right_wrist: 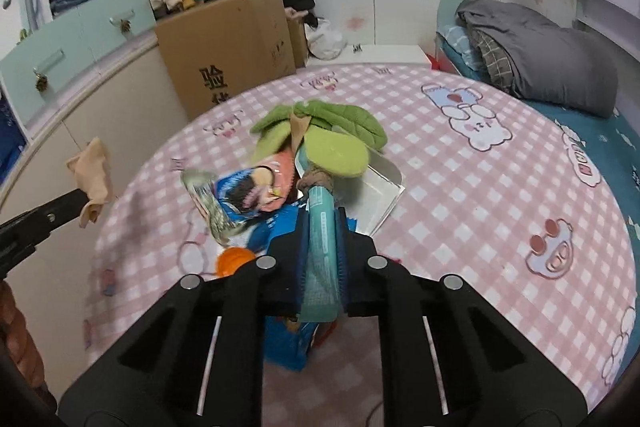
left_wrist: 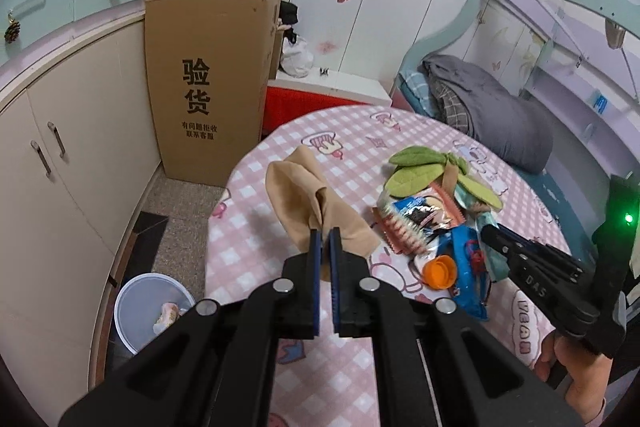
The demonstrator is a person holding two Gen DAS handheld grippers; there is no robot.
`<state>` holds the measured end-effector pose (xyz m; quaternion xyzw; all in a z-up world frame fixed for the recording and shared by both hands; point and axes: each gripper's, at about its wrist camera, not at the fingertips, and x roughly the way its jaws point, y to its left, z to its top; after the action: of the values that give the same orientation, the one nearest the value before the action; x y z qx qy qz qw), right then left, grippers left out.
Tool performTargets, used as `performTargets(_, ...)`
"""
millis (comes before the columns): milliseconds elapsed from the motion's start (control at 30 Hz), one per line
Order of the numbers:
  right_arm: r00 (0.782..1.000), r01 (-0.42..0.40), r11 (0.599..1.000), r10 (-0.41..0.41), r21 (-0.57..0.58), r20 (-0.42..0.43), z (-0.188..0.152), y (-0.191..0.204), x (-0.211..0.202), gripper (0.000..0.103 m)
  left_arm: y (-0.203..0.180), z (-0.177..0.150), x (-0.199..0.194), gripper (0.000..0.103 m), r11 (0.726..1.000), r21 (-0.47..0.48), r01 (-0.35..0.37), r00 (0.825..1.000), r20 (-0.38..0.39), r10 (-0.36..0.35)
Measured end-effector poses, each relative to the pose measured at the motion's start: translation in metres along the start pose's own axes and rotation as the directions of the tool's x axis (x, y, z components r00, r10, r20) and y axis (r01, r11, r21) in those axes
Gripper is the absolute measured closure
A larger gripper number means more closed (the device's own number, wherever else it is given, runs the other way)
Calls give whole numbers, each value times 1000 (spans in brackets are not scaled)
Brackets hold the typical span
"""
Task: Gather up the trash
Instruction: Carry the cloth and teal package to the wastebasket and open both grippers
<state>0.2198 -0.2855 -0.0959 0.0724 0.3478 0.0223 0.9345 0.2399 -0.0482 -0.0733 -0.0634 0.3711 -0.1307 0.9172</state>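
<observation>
My left gripper [left_wrist: 325, 233] is shut on a crumpled beige tissue [left_wrist: 304, 195], which hangs from its tip beside the table's left edge [right_wrist: 92, 175]. My right gripper [right_wrist: 322, 217] is shut on a long teal wrapper [right_wrist: 320, 251] over the trash pile. In the pile lie a blue snack bag [left_wrist: 466, 267], a torn foil packet [right_wrist: 236, 199] and an orange bottle cap [left_wrist: 440, 271]. A white bin [left_wrist: 148, 311] stands on the floor left of the table, with a scrap inside.
The round table wears a pink checked cloth [right_wrist: 480, 207]. A green plush leaf toy [right_wrist: 320, 135] and a white tray [right_wrist: 380, 195] lie beside the pile. A tall cardboard box [left_wrist: 208, 83] and cupboards stand left; a bed with a grey blanket [right_wrist: 552, 59] lies right.
</observation>
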Motion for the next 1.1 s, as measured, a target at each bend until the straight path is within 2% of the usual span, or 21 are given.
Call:
performTargets(400,993,-16,1000,18,-13,118,13,28,-68,91,14,0,-48,99,999,-9,47,997,69,-47)
performTargets(600,985,-71,995,81,-67,151,22,71,-85,91,43,-1,-66,99,997,-56,52,995,93,-46)
performTargets(733,979,-139,983,154,-117,134,23,113,-77,91,70,-3,-75,99,995,-91,36,994,102,-27)
performTargets(867,966,-230,960,245,-158,82,19,163,-52,91,107,-6,-75,99,991,-131,-5,995,95,18)
performTargets(1100,938,-344,915,345,-209,-35,1,250,7,91,189,-24,-59,99,966,-227,-121,991,25,130)
